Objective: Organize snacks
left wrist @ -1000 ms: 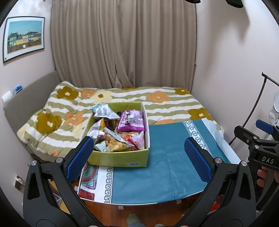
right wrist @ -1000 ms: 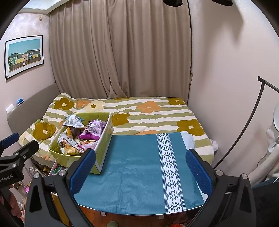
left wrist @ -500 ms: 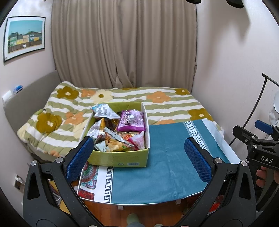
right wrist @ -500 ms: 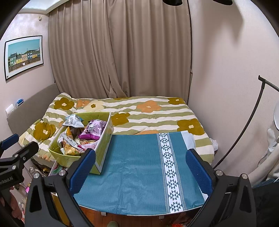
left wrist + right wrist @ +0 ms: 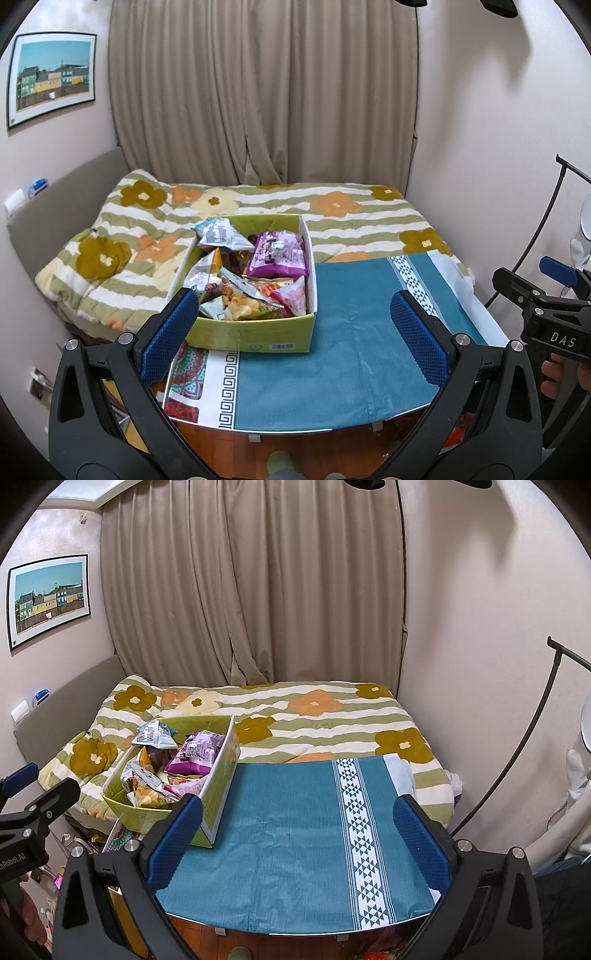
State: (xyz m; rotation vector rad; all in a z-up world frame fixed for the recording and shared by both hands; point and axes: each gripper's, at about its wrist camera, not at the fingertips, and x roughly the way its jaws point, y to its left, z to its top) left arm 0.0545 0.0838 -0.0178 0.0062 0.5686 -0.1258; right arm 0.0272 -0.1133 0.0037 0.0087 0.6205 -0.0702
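A yellow-green cardboard box (image 5: 255,334) (image 5: 221,786) full of snack packets stands on the left part of a table under a teal cloth (image 5: 351,350) (image 5: 295,830). On top lie a purple bag (image 5: 279,254) (image 5: 197,753), a grey-white packet (image 5: 219,234) (image 5: 153,734) and a pink packet (image 5: 291,299). My left gripper (image 5: 295,332) is open, held back from the table's near edge, with nothing between its blue pads. My right gripper (image 5: 299,838) is open too, above the near edge of the cloth, right of the box.
A bed with a flowered striped quilt (image 5: 332,218) (image 5: 317,720) lies behind the table, beige curtains (image 5: 258,92) beyond. A black lamp stand (image 5: 517,746) leans at the right wall. A hand (image 5: 561,373) holds the right gripper's handle. Wooden floor (image 5: 295,454) shows below.
Both views have shifted only very slightly; the box, the snacks and both open grippers stand as before.
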